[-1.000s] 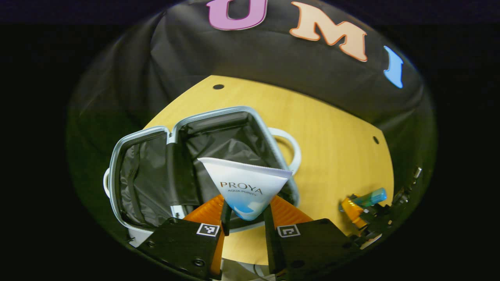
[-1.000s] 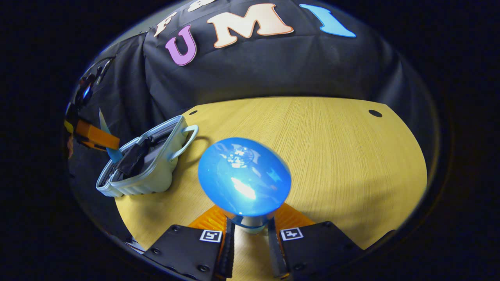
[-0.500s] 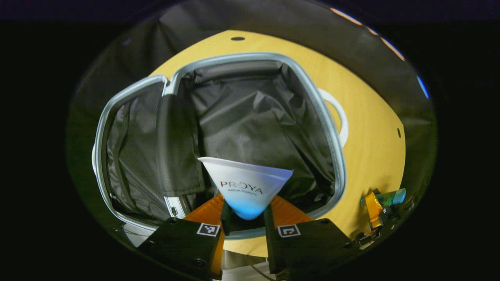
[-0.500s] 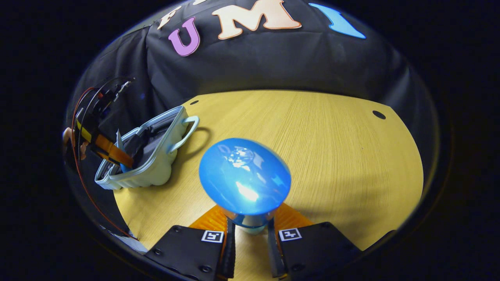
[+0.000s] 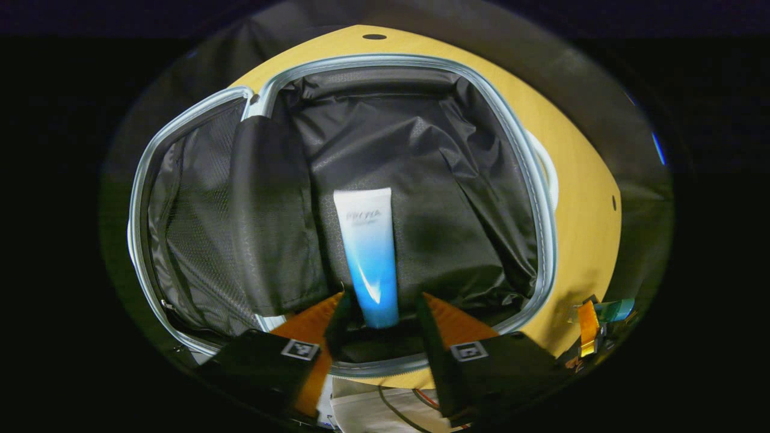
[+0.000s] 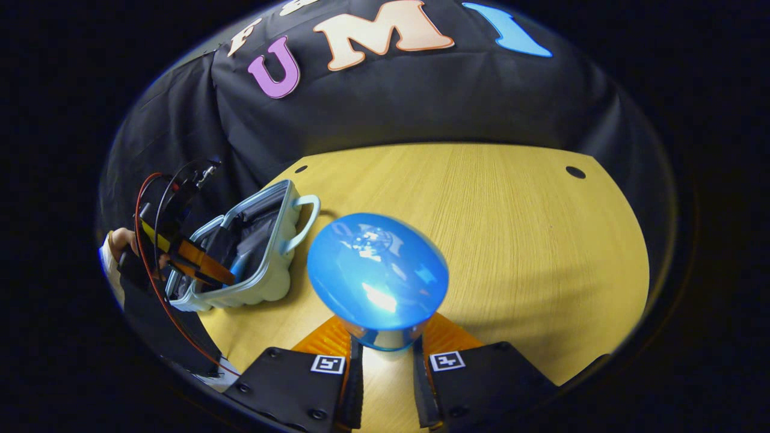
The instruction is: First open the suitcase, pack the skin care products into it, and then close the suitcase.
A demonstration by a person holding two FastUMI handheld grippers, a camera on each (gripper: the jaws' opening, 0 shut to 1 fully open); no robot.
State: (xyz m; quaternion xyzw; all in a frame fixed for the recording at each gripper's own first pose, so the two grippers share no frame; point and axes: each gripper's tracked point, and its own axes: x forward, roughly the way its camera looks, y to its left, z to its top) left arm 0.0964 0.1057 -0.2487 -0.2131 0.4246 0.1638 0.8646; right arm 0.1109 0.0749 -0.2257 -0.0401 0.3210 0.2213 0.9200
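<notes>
Just ahead of my left tool (image 5: 376, 310), whose fingers stand spread and released, the white-and-blue tube (image 5: 367, 252) lies on the black lining of the open suitcase (image 5: 529, 180), so opening is done and one product is packed. Between the fingers of my right tool (image 6: 382, 367), clenched on its neck, sits the blue bottle (image 6: 378, 279), off to the right of the case above the desk (image 6: 529, 240); by my judgement it goes in next, then the lid gets closed.
</notes>
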